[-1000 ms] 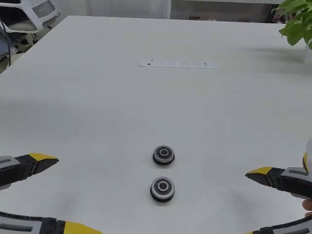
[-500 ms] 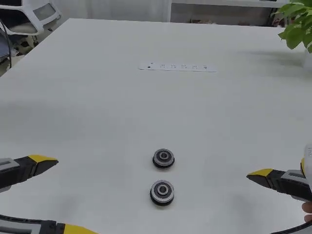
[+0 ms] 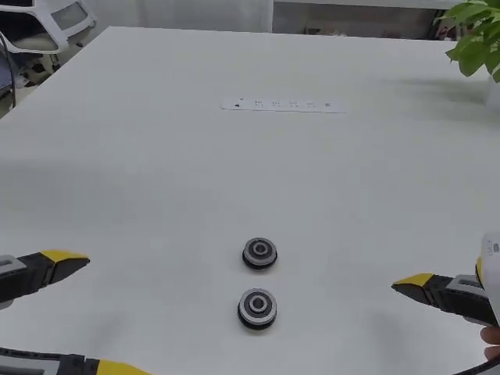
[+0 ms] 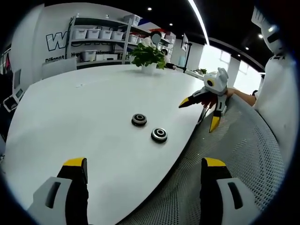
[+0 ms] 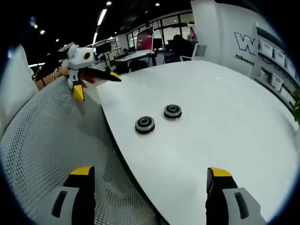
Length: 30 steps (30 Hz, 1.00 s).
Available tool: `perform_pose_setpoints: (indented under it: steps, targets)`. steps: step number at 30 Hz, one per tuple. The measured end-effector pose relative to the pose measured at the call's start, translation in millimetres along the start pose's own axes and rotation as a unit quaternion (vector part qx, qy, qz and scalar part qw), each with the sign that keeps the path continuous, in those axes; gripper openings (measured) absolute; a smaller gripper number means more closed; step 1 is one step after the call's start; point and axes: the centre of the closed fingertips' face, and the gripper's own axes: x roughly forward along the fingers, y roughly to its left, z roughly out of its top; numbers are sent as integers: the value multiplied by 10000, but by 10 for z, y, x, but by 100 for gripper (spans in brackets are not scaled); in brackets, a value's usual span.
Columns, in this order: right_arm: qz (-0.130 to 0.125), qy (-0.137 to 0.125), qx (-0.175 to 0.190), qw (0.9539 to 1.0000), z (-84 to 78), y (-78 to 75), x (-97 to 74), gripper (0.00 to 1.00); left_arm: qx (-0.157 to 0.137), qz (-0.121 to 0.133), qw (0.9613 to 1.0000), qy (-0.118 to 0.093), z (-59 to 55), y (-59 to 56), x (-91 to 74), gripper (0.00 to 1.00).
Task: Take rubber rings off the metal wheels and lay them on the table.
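Note:
Two metal wheels with black rubber rings lie flat on the white table point(image 3: 156, 172). The far wheel point(image 3: 259, 254) point(image 4: 138, 120) point(image 5: 172, 111) sits just beyond the near wheel point(image 3: 257, 308) point(image 4: 159, 135) point(image 5: 145, 124). My left gripper point(image 3: 86, 312) point(image 4: 143, 164) is open at the table's front left, well apart from both wheels, and it also appears in the right gripper view point(image 5: 97, 87). At the front right, my right gripper point(image 3: 433, 324) point(image 5: 147, 173) is open and holds nothing; the left gripper view catches it too point(image 4: 197, 116).
A white power strip point(image 3: 283, 105) lies across the table's far middle. A leafy plant point(image 3: 476, 39) stands at the back right and an office chair point(image 3: 47, 27) at the back left. Grey mesh point(image 4: 234, 154) lies beside the near table edge.
The head view has shifted a little. The wheels and both open grippers keep their places.

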Motion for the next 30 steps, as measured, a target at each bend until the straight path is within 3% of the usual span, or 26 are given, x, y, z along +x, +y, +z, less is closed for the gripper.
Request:
perform_pose_setpoints:
  steps: [5,10,17,22,25,30]
  targets:
    - [17,40,-33,10000,-16,1,17,99,14,51,10000,5,-4,15,-5,99]
    - [19,-2,-2,10000,-12,-7,18,99,2,-101,9999,-21,5,-41,16,99]
    - [-50,-48,-175,9998,10,-40,12,99,193,-119,9995,198,-49,-69,23,97]
    - [-153,47,-360,9992,28,-82,2,99,232,-265,9994,26,17,-112,18,97]
    - [-126,-12,-343,9993,92,-105,-19,99,33,-327,9990,-314,137,-115,-1,97]
    - [-108,-152,-412,9990,291,-140,-68,98,191,-327,9987,-347,182,-108,-27,99]
